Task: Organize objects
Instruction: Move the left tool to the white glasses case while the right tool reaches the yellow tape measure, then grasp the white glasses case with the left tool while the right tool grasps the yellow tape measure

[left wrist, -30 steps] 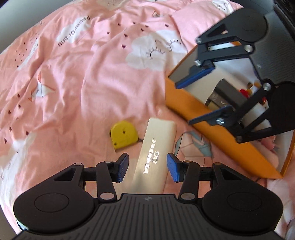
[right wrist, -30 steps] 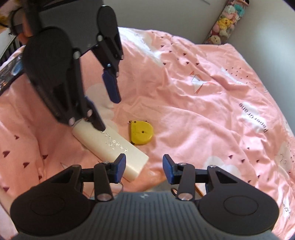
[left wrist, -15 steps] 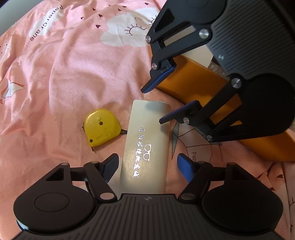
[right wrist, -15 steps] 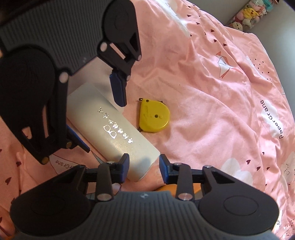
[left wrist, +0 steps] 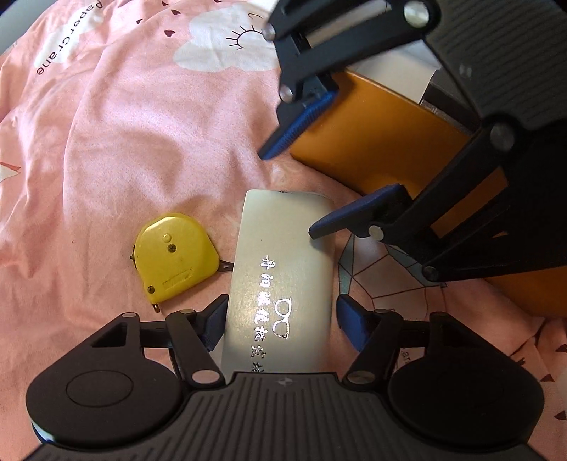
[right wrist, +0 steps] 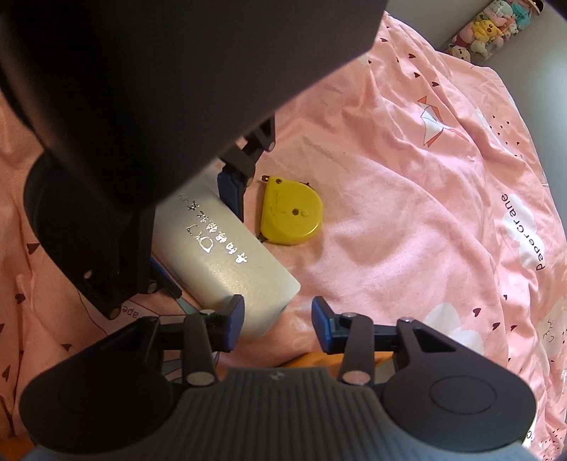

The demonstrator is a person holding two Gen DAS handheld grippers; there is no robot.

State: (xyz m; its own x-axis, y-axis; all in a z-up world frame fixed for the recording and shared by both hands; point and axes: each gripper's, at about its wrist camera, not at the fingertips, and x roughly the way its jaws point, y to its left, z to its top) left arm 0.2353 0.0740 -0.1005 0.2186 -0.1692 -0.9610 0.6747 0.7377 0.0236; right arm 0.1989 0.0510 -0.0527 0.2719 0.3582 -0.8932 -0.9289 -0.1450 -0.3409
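Observation:
A silver-white glasses case [left wrist: 283, 259] with shiny lettering lies on the pink bedcover [left wrist: 124, 124]. My left gripper [left wrist: 281, 319] points down over its near end with one finger on each long side. Its jaws are closing, and a small gap still shows at the right pad [left wrist: 349, 319]. My right gripper [right wrist: 278, 314] stands at the case's [right wrist: 226, 255] other end. Its jaws are opening, with the case's corner between them and nothing gripped. A yellow tape measure [left wrist: 173, 255] lies just left of the case, apart from both grippers.
An orange box [left wrist: 372, 142] holding white and dark items stands right beside the case's far end, under the right gripper's body. Wrinkled bedcover stretches away behind the tape measure [right wrist: 290, 216]. Plush toys [right wrist: 489, 25] sit by the far wall.
Both grippers have come down to the glasses case. The left jaws spread wider and now straddle its near end. The right gripper moved from over the orange box to the case's far end.

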